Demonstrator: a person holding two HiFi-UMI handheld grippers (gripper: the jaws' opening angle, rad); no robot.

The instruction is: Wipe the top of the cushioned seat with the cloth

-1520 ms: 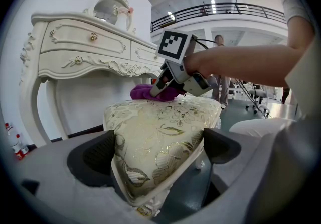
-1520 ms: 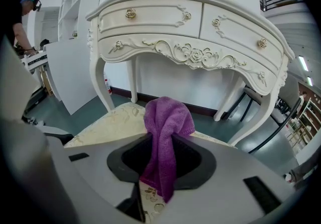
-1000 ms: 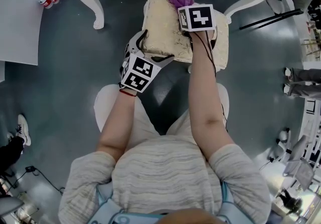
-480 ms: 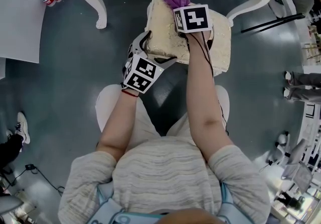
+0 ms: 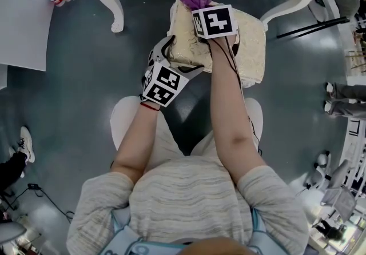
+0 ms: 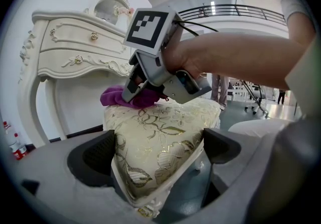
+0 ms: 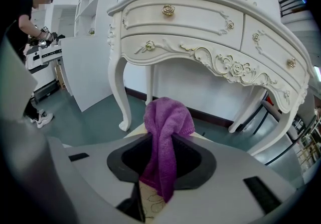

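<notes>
Pinching the purple cloth [image 7: 168,117] tight between its 2 jaws, our right gripper [image 7: 161,160] holds it down on the far edge of the cushioned seat [image 5: 251,36]. Our left gripper [image 6: 159,152] has its jaws spread wide yet clamped against the seat's near corner, which fills the gap.

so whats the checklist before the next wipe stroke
1. Cloth clamped in the right gripper: ok.
2. Cloth touching the seat top: ok, it rests at the far edge.
3. Left gripper steadying the seat: ok, jaws closed on its near corner.
4. Seat top free of other things: ok, only the cloth is on it.
5. Which parts are already wiped: cannot tell.
</notes>
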